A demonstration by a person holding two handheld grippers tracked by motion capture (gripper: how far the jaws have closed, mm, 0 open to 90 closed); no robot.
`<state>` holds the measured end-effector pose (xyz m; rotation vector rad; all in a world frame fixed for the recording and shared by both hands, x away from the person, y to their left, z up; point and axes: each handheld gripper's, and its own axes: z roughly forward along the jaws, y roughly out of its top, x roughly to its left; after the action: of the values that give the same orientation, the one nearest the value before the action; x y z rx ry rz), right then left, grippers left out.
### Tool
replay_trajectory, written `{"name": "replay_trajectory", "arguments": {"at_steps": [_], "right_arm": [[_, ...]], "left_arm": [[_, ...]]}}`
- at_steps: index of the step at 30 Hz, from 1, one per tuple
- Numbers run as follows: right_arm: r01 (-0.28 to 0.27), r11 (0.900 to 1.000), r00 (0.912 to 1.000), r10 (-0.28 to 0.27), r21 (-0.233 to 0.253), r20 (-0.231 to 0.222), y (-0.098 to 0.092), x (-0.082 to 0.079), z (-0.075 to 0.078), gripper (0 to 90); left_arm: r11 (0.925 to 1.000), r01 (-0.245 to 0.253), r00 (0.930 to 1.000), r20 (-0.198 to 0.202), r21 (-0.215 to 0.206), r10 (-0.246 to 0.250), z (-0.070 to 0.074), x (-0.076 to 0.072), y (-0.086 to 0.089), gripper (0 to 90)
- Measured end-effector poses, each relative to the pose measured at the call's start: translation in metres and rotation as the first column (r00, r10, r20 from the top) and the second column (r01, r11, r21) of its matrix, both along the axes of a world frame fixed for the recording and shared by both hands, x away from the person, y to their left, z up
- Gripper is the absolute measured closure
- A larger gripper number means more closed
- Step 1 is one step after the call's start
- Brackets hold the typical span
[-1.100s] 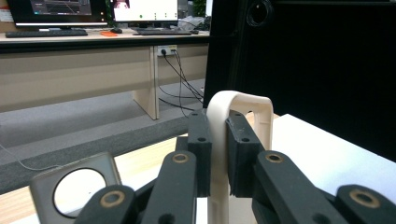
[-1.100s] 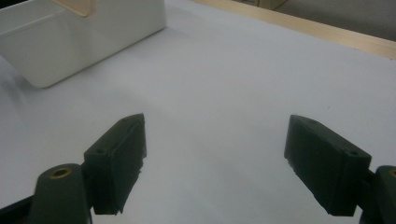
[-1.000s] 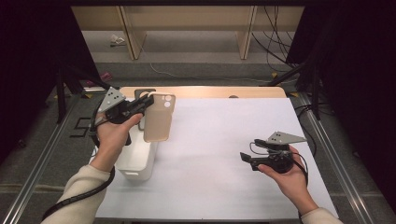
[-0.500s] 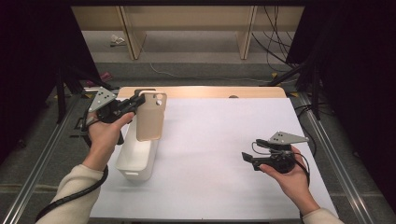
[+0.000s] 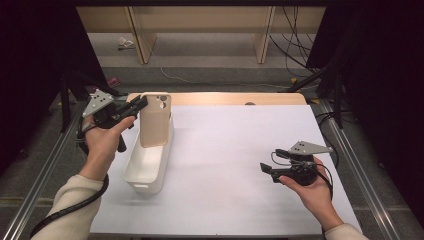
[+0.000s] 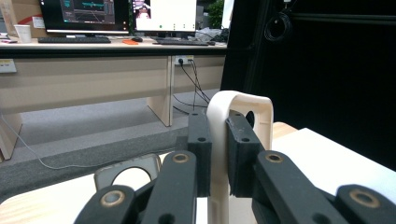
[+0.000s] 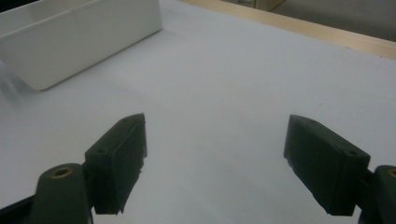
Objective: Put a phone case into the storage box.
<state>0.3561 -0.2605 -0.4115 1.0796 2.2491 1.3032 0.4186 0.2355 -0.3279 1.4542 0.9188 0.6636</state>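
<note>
Over the last second I have swung my left gripper (image 5: pixel 131 108) back and outward, and the beige phone case (image 5: pixel 155 121) has gone with it: it was tilted over the table beside the white bin (image 5: pixel 148 162), and now it stands nearly upright over the bin's far end, its lower edge already down between the walls. I read that as the carrying being all but done; what remains is lowering and letting go.

My left jaws are clamped on the case's upper edge near its camera cut-out, one pad (image 6: pixel 199 140) on each side of the thin wall (the left gripper view shows the rim (image 6: pixel 239 100) arching up above them). The case hangs below the grip, so it should drop straight into the bin if I release gently.

My right gripper (image 5: pixel 272 170) has hardly stirred. It rests low over the white table cover (image 5: pixel 240 135), well apart from the bin, its jaws spread wide with nothing between them.
</note>
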Motion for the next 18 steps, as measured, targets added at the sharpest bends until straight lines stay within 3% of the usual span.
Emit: {"name": "replay_trajectory", "arguments": {"at_steps": [18], "right_arm": [[0.006,1.000,1.0000,-0.006,0.011,-0.003,-0.0042,-0.0017,-0.0004,22.1]], "left_arm": [[0.9999,-0.011,0.9999,0.004,-0.005,0.011,0.0006,0.0021,0.0105,81.7]]}}
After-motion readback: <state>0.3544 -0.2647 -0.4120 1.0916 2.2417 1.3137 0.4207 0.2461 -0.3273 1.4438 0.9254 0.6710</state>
